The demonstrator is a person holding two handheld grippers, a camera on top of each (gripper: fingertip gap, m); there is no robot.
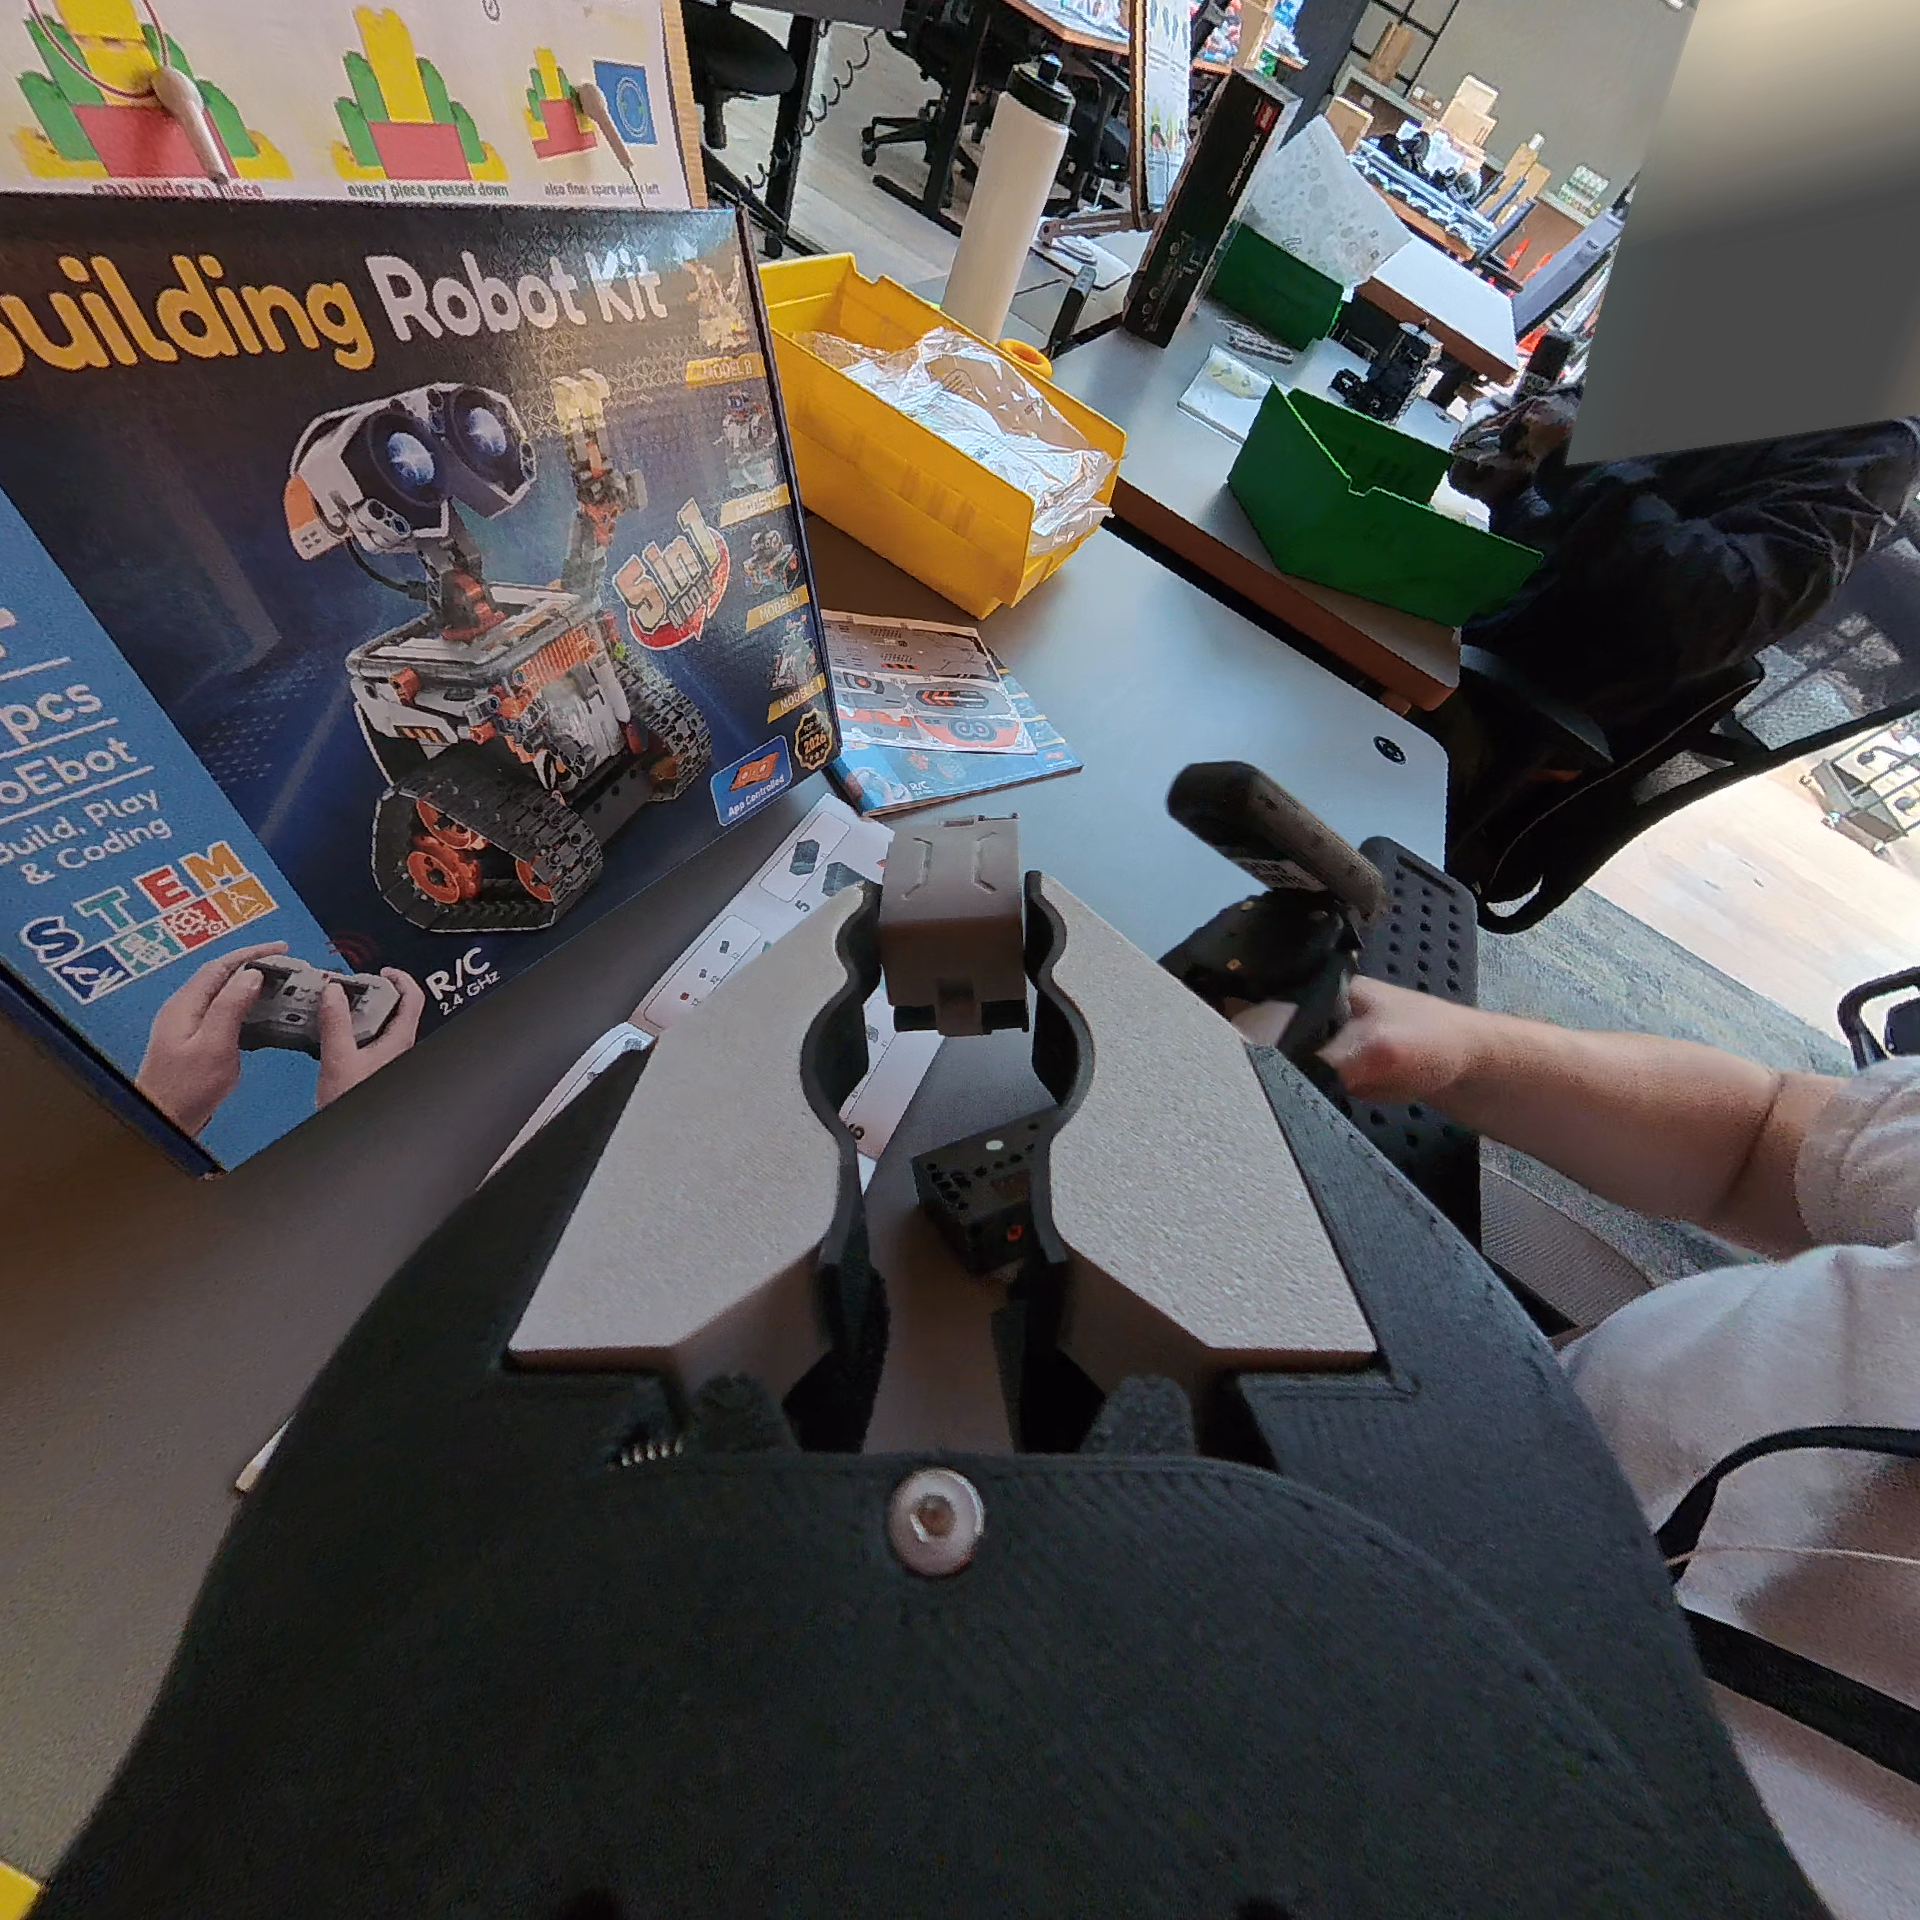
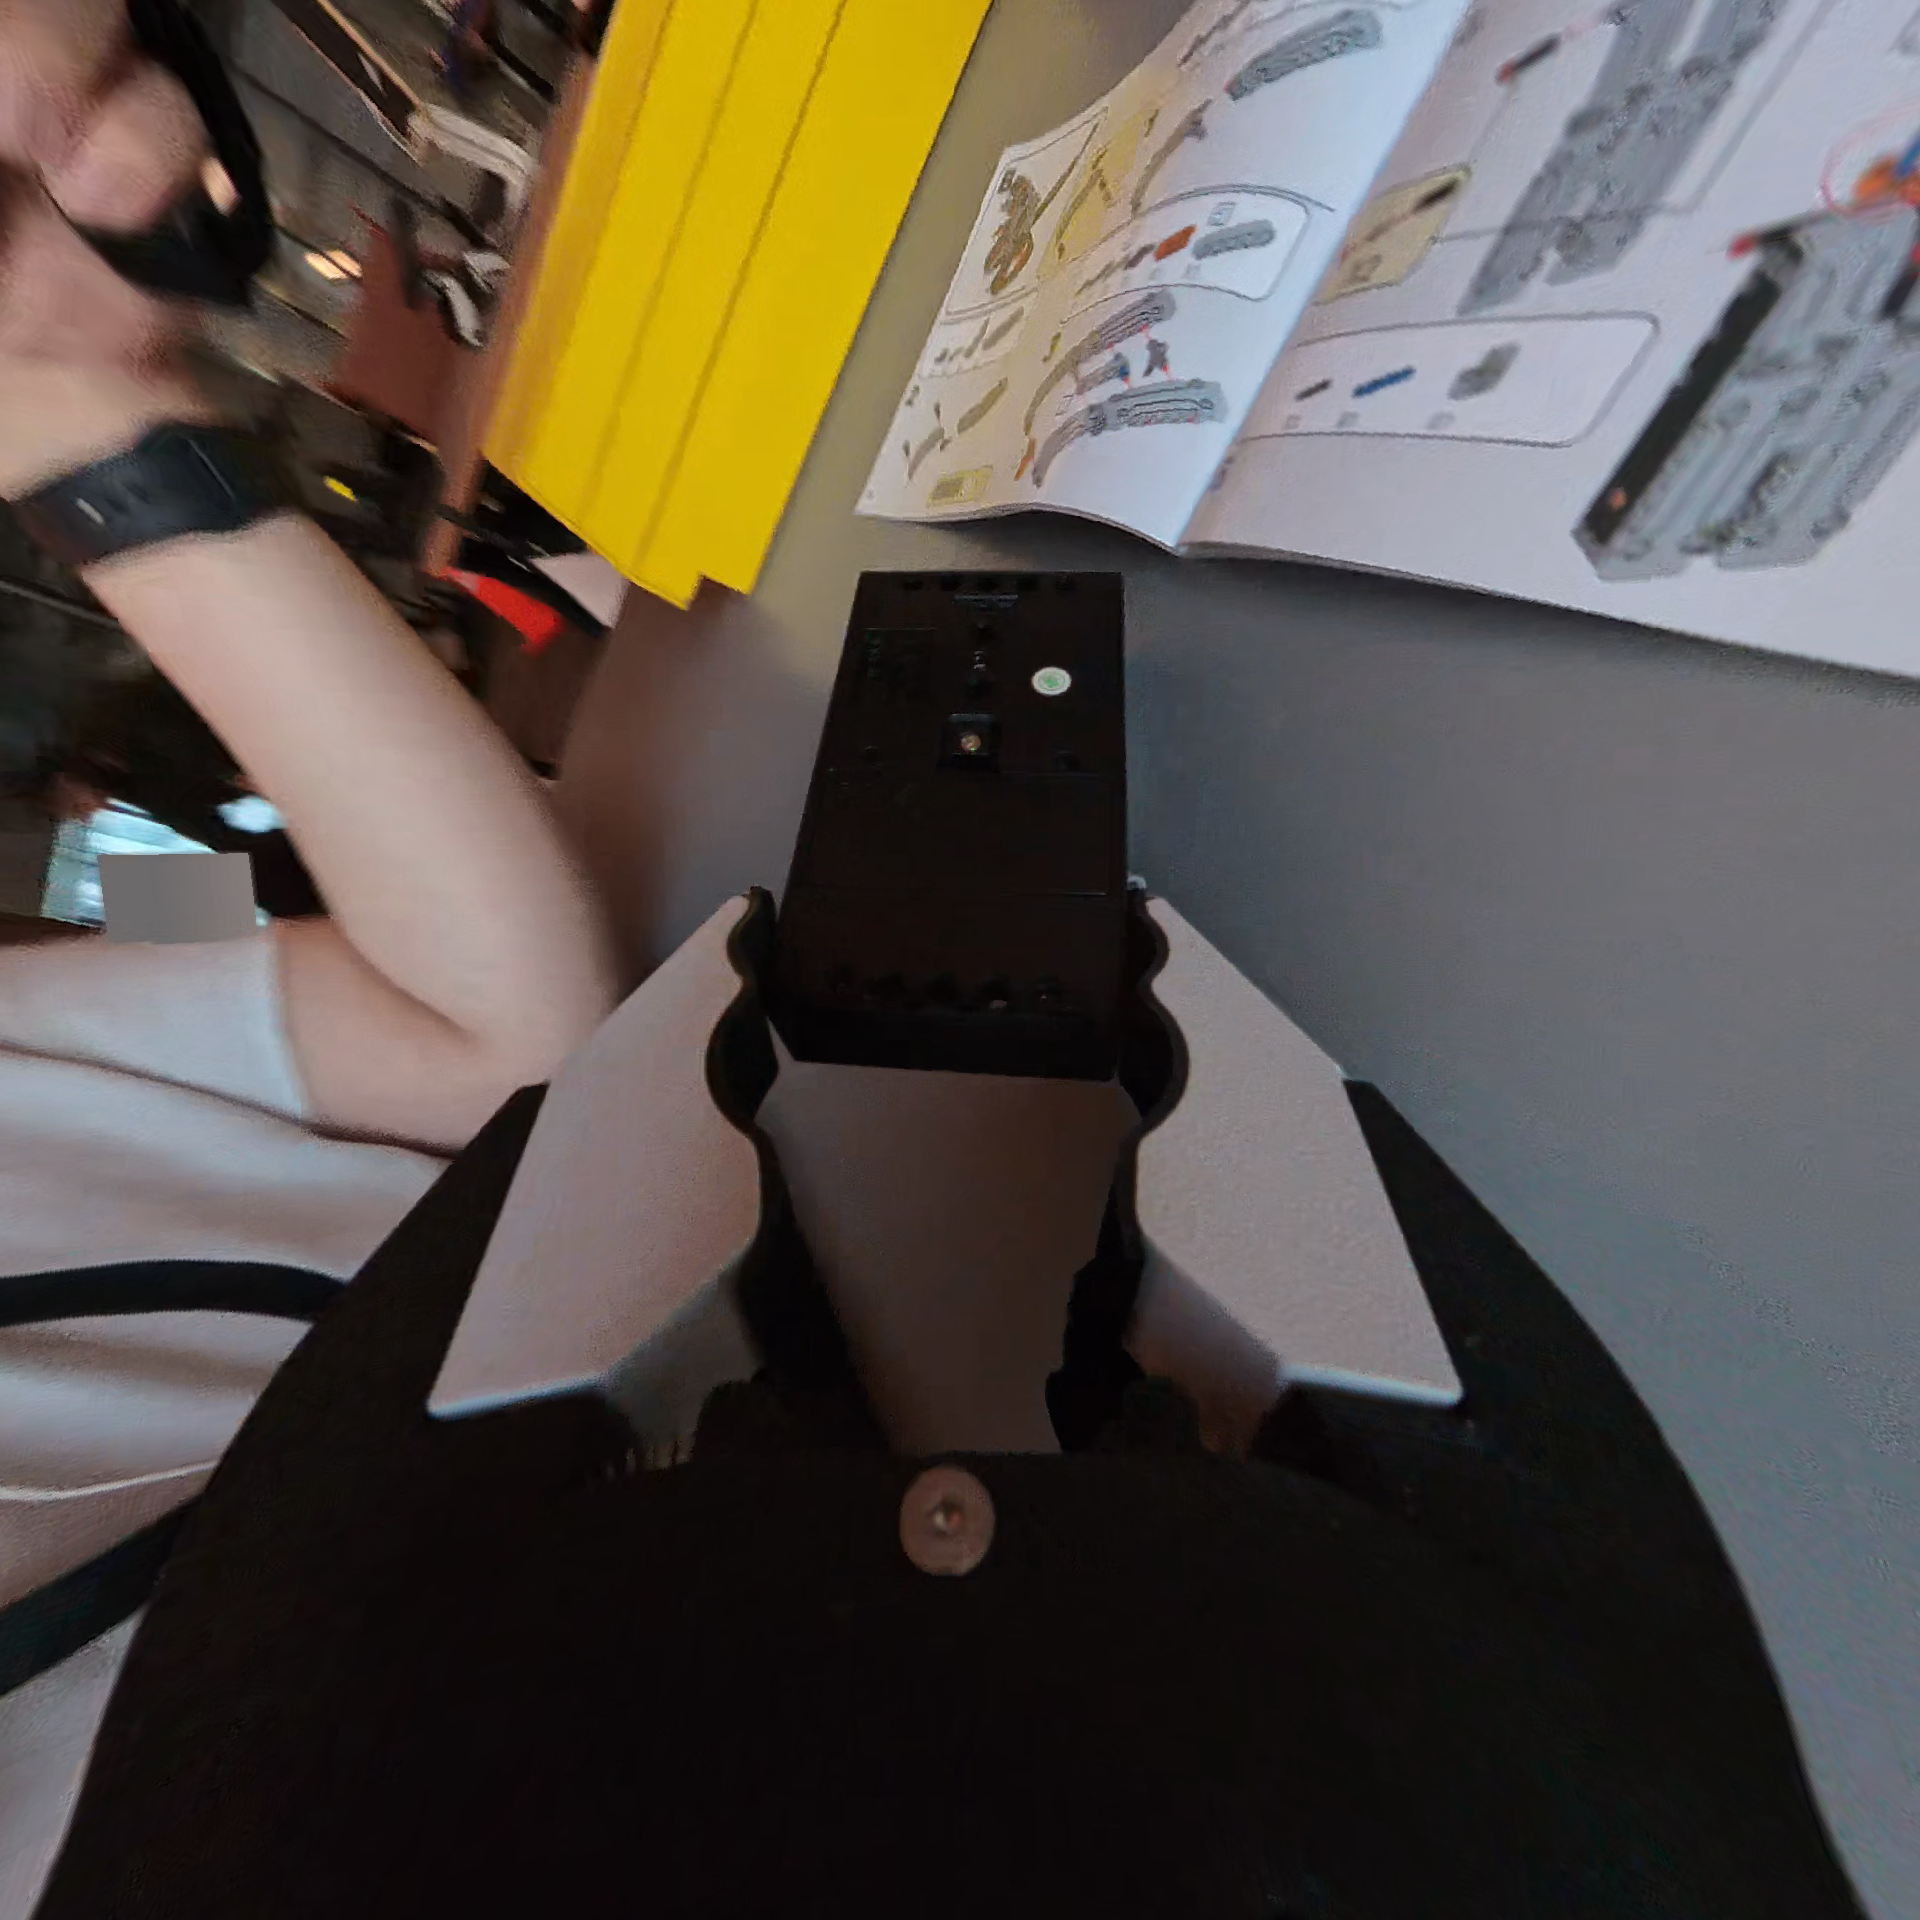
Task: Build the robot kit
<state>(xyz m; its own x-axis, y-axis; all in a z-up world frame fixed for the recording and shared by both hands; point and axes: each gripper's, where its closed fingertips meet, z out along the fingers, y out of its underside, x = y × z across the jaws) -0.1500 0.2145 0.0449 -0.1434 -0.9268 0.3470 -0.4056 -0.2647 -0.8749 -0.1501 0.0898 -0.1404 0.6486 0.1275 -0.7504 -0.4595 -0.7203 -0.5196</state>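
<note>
We see a grey block-shaped building-kit part, upright, pinched near the fingertips of the left gripper, its slotted top standing clear above them. A black rectangular module with a small round pale sticker and a row of holes sits clamped at its near end in the right gripper, jutting forward above the grey tabletop.

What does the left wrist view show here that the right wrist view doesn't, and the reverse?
Only the left wrist view shows the left gripper shut on a small grey block, the upright robot kit box, a sticker sheet and a green bin. Only the right wrist view shows the right gripper shut on a black box, and an open instruction booklet. Both show the yellow bin and grey table.
</note>
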